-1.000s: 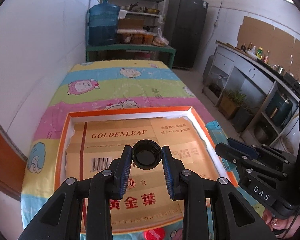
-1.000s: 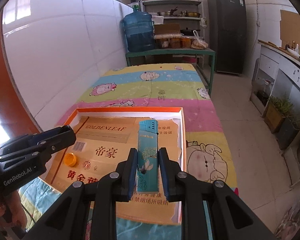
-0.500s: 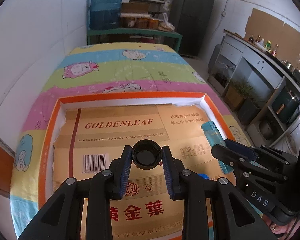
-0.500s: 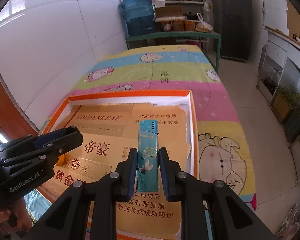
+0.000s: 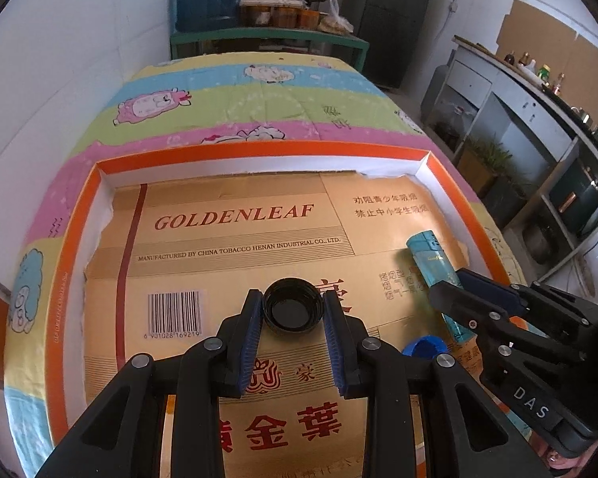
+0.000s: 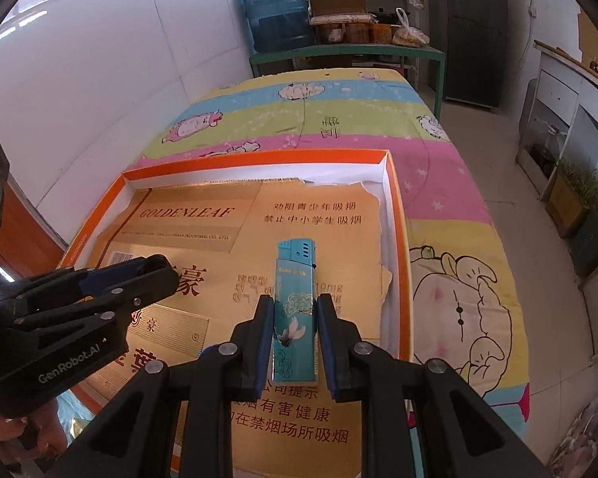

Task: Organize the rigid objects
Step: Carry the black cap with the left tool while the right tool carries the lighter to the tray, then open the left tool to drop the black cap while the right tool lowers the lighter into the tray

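Cap (image 5: 292,310) and lighter (image 6: 294,314) are held over the tray (image 5: 75,247).
The left gripper (image 5: 293,318) is clamped on the cap near mid-tray; the right gripper (image 6: 294,330) is clamped on the lighter toward the tray's right. Each is best lowered flat onto the cardboard (image 5: 235,215), clear of the blue cap (image 5: 424,345), before release.

There is one orange-rimmed tray (image 5: 454,185) and one gold cardboard sheet (image 5: 235,239) inside the tray. Over the tray there are two bottle caps: one black cap (image 5: 293,310) and one blue cap (image 5: 424,345). There is one teal lighter (image 6: 295,310). Two hand-held grippers are there, left (image 5: 293,314) and right (image 6: 295,328).
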